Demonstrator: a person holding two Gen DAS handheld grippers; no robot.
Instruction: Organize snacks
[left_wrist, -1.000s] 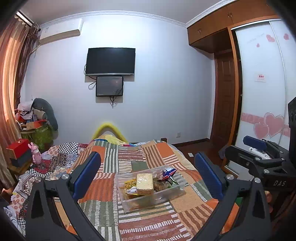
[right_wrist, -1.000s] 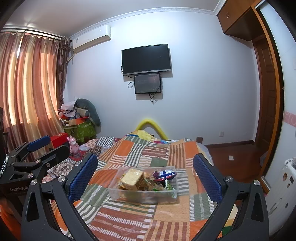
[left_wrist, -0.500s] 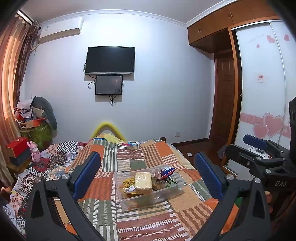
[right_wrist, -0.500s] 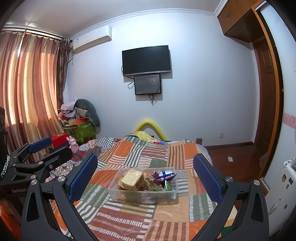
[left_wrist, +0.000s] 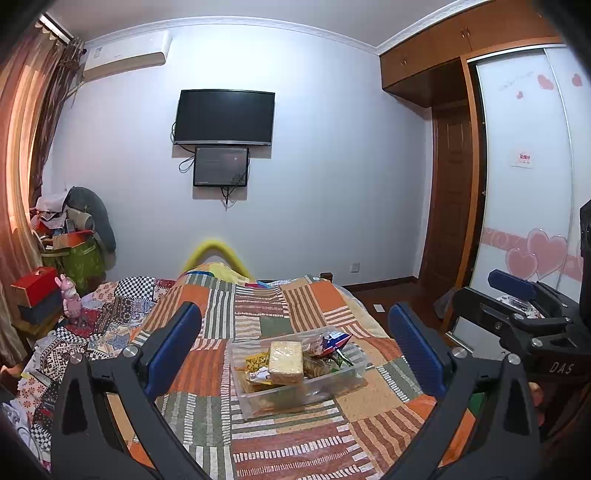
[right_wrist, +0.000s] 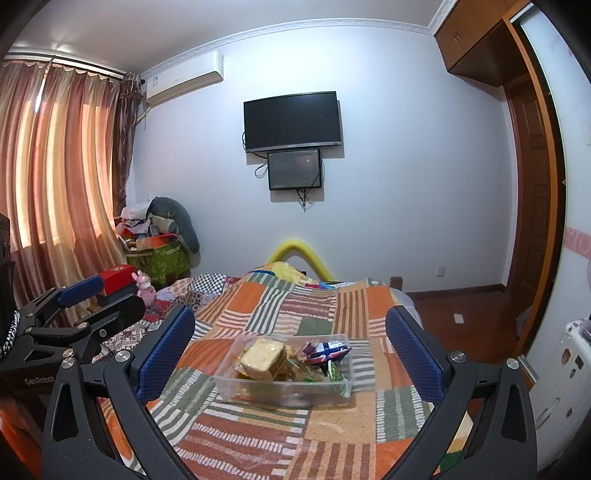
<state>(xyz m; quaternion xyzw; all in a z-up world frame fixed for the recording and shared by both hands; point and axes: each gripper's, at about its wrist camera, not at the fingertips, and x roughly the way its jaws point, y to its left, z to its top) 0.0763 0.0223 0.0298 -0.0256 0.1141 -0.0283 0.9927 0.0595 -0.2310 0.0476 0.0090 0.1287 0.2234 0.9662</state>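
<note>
Both claws, left claw and right claw, hang wide open and empty, and that heaped clear tub could tip on the soft bed if nudged.

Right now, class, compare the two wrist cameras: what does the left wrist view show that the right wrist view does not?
Only the left wrist view shows the wardrobe door with pink hearts and the right gripper from the side. Only the right wrist view shows the full width of the curtains and the left gripper from the side. Both show the clear bin of snacks on the patchwork bedspread, the wall television, and both grippers open, holding nothing.
</note>
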